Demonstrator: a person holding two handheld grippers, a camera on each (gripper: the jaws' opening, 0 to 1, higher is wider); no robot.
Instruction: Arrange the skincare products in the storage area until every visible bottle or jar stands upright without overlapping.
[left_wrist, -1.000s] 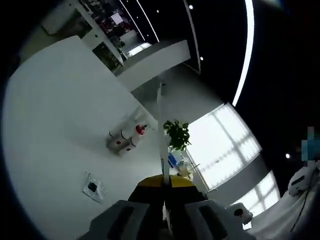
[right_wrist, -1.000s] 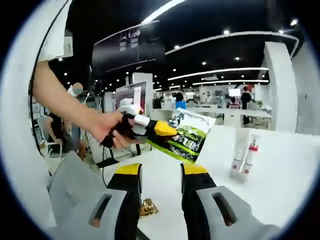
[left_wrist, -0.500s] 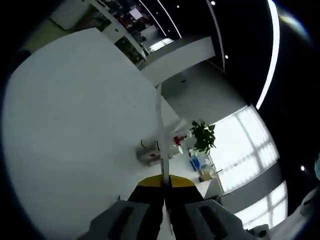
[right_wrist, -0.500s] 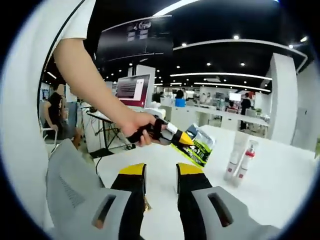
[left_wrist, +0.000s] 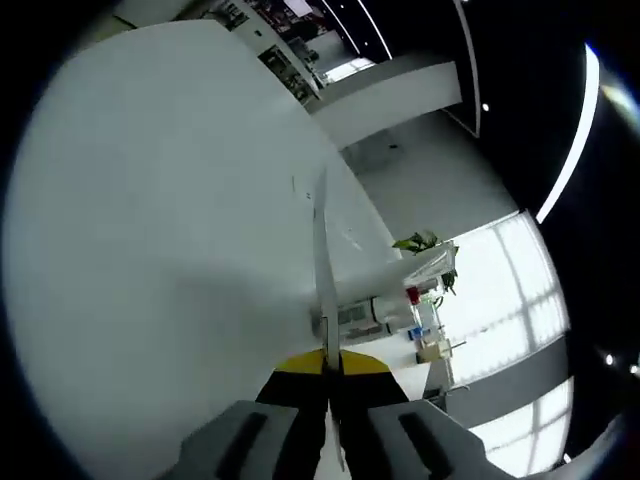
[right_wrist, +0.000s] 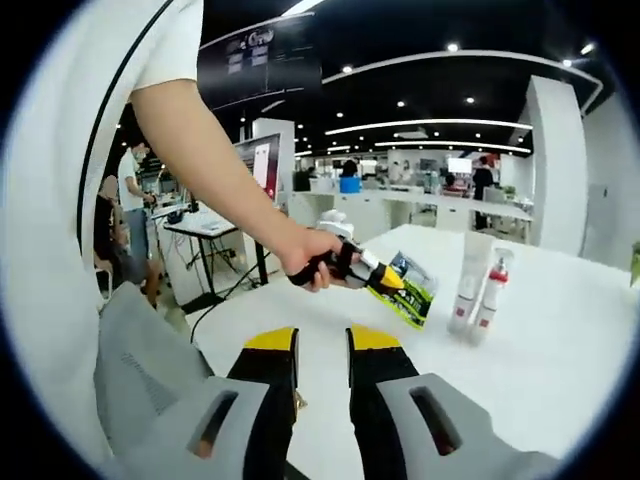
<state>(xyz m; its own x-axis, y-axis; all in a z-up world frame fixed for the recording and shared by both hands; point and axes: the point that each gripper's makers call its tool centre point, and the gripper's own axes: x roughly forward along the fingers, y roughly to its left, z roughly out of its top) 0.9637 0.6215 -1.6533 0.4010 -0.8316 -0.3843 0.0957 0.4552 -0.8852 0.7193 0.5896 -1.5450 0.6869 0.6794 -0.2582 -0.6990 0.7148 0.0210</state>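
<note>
Two skincare items stand upright and close together on the white table (right_wrist: 560, 340): a tall white tube (right_wrist: 467, 285) and a white pump bottle with a red collar (right_wrist: 488, 300). A person's hand holds my left gripper (right_wrist: 385, 280), shut on a flat green-and-white packet (right_wrist: 412, 297) just left of the tube. In the left gripper view that packet (left_wrist: 322, 270) shows edge-on, rising from the shut left gripper (left_wrist: 327, 362), with the two bottles (left_wrist: 380, 305) close behind it to the right. My right gripper (right_wrist: 322, 340) stands open and holds nothing, nearer than the packet.
The table (left_wrist: 150, 200) stretches wide and bare to the left in the left gripper view. A potted plant (left_wrist: 420, 243) and bright windows lie beyond the bottles. Desks with a monitor (right_wrist: 258, 165), people and a white pillar (right_wrist: 555, 160) stand behind the table.
The left gripper has carried the packet right, closer to the two bottles and lower over the table. The right gripper's jaws have narrowed a little.
</note>
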